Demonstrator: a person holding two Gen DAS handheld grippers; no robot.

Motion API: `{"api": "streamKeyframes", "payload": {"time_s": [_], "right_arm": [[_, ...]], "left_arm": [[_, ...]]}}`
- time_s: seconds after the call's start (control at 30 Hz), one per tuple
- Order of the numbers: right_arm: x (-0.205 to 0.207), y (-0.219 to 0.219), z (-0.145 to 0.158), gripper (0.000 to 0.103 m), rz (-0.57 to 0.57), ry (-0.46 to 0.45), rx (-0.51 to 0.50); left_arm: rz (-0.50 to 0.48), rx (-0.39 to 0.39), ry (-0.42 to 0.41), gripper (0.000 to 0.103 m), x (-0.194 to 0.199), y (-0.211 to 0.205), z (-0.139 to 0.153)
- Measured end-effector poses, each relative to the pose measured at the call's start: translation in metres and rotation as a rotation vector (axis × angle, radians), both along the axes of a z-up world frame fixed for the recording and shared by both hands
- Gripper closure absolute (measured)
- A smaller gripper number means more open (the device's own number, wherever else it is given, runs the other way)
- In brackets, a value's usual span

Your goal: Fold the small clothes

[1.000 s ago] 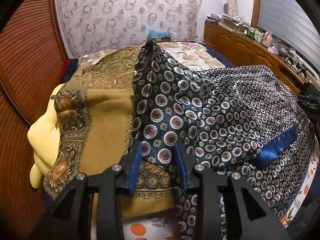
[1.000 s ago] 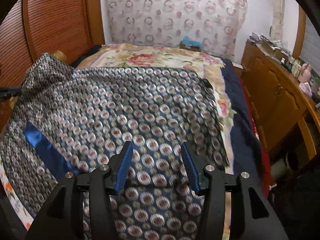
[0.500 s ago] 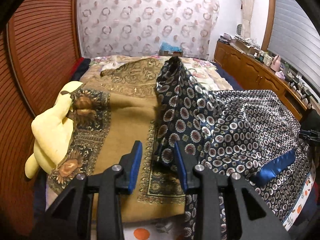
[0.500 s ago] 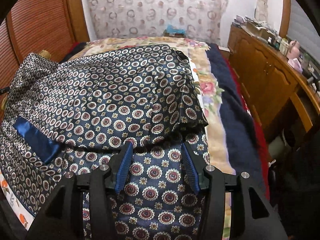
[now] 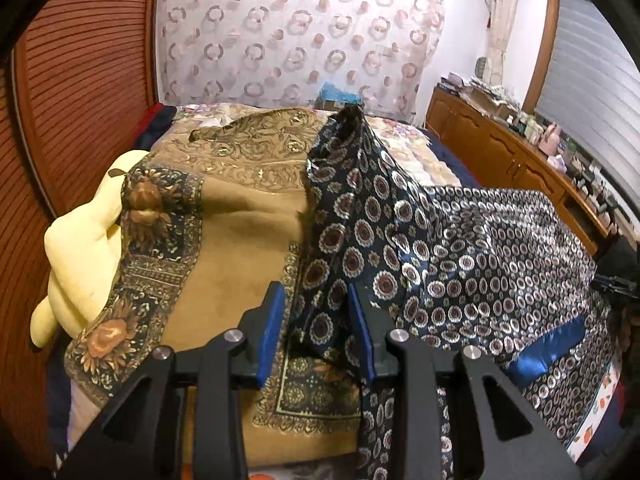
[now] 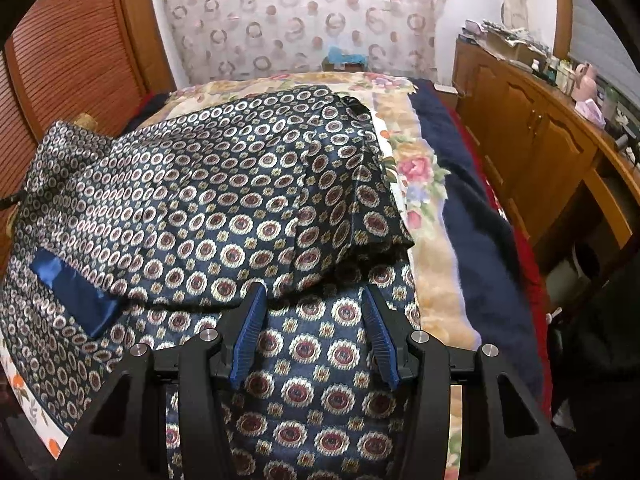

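A navy silk cloth with round medallions (image 5: pixel 460 248) lies on the bed, its far half folded back over the near half; it also shows in the right wrist view (image 6: pixel 224 208). A plain blue patch (image 5: pixel 548 348) shows on it. My left gripper (image 5: pixel 316 332) is open at the cloth's left edge, and a loose fold of the cloth hangs between its blue pads. My right gripper (image 6: pixel 312 332) is open and empty, low over the cloth's near right part, just before the folded edge.
A tan scarf with a dark floral border (image 5: pixel 224 248) lies left of the cloth, over a yellow pillow (image 5: pixel 76 256). A wooden wall (image 5: pixel 72 92) runs on the left. A navy blanket (image 6: pixel 472 216) and a wooden cabinet (image 6: pixel 532 136) lie on the right.
Both grippers pulled back toward the near edge of the bed. The left gripper opened and let go of the cloth's edge. The cloth's far half now lies folded over.
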State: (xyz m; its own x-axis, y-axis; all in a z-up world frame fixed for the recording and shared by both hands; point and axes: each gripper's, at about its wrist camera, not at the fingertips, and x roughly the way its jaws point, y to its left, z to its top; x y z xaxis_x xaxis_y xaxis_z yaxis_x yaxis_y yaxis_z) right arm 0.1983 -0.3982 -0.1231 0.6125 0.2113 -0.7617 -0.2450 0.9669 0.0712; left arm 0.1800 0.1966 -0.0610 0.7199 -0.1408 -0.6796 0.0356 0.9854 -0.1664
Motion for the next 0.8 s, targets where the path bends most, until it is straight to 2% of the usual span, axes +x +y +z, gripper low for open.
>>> {"api": "streamKeyframes", "payload": {"time_s": [0.13, 0.2, 0.33, 0.4, 0.57, 0.67, 0.73, 0.8], "right_arm": [[0.012, -0.007, 0.002, 0.053, -0.027, 0.009, 0.040], [0.016, -0.009, 0.003, 0.053, -0.049, -0.001, 0.021], [0.018, -0.015, 0.010, 0.053, -0.079, -0.031, 0.003], [0.016, -0.018, 0.014, 0.053, -0.087, -0.048, -0.004], [0.024, -0.021, 0.015, 0.053, -0.094, -0.048, -0.030], [0.035, -0.017, 0.009, 0.061, -0.085, -0.028, -0.046], [0.042, -0.013, 0.005, 0.073, -0.068, -0.011, -0.052], [0.044, -0.007, 0.003, 0.095, -0.043, -0.017, -0.061]], "left_arm": [[-0.001, -0.010, -0.025, 0.072, -0.001, 0.000, 0.001], [-0.014, -0.022, -0.022, 0.077, 0.000, -0.001, 0.000], [-0.020, -0.007, -0.018, 0.078, 0.001, -0.004, -0.001], [-0.033, -0.011, -0.021, 0.086, 0.001, -0.007, -0.001], [-0.007, 0.007, -0.018, 0.091, 0.004, -0.009, -0.001], [-0.015, 0.012, -0.017, 0.096, 0.005, -0.012, 0.000], [-0.016, 0.022, -0.019, 0.100, 0.005, -0.015, 0.002], [-0.007, 0.047, -0.030, 0.101, 0.003, -0.018, 0.006]]}}
